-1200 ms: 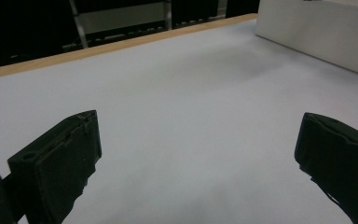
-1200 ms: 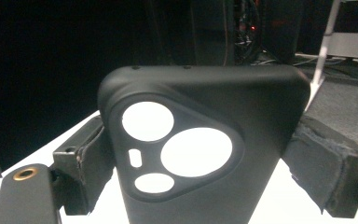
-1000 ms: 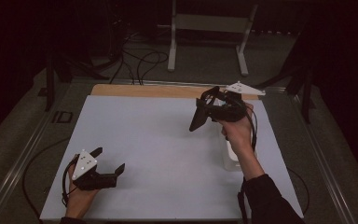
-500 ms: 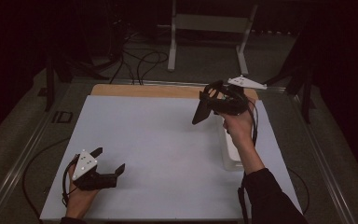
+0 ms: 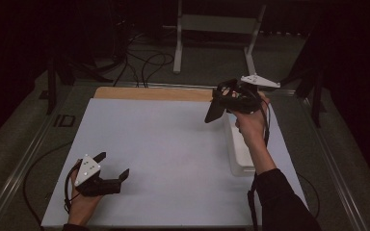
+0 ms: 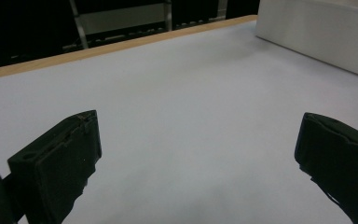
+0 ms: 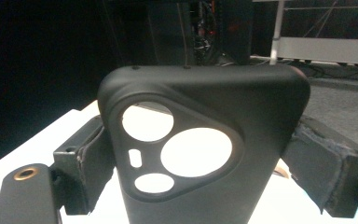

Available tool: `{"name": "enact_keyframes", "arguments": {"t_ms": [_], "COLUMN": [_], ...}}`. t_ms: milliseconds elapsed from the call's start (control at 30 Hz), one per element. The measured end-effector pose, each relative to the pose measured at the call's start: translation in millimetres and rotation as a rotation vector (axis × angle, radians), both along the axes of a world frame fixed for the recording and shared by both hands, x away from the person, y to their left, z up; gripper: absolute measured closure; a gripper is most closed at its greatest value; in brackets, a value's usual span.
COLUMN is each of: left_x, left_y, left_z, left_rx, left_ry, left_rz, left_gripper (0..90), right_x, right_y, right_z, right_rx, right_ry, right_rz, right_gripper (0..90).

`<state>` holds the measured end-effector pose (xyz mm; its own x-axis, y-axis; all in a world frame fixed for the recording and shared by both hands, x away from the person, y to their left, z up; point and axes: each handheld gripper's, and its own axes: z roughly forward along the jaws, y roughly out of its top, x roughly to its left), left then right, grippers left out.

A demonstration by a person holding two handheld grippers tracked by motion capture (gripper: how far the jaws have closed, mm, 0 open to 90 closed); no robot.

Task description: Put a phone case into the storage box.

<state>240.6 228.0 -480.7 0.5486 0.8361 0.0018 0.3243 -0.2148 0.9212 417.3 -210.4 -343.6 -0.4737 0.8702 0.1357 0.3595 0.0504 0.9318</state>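
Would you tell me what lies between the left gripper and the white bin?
Nothing: the high view shows bare white table between the left gripper and the white bin.

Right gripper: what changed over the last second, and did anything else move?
The right gripper, shut on the black phone case, drifted slightly up and toward the far edge of the table, above the white bin. No grasp or release happened. The left gripper stayed open and resting near the front left of the white table; the bin did not move.
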Motion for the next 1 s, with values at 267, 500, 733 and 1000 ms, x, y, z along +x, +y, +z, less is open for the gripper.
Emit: {"name": "enact_keyframes", "arguments": {"t_ms": [267,500,733,1000], "left_x": [0.0,0.0,-0.3,0.0], "left_y": [0.3,0.0,-0.1,-0.2], "left_z": [0.0,-0.1,0.1,-0.4], "left_rx": [-0.002,0.0,-0.002,-0.003], "left_ry": [0.0,0.0,-0.001,-0.002], "left_rz": [0.002,0.001,0.002,0.0], "left_gripper": [1.0,1.0,0.9,0.9], "right_x": [6.6,9.9,13.3,15.5], "right_y": [-8.6,-18.9,-26.8,-32.5], "right_z": [1.4,0.0,-0.1,1.1], "right_rx": [-0.002,0.014,-0.009,-0.037], "right_ry": [-0.001,0.001,0.004,0.005], "right_rz": [-0.044,-0.086,-0.125,-0.152], "right_gripper": [14.5,14.5,14.5,14.4]}}
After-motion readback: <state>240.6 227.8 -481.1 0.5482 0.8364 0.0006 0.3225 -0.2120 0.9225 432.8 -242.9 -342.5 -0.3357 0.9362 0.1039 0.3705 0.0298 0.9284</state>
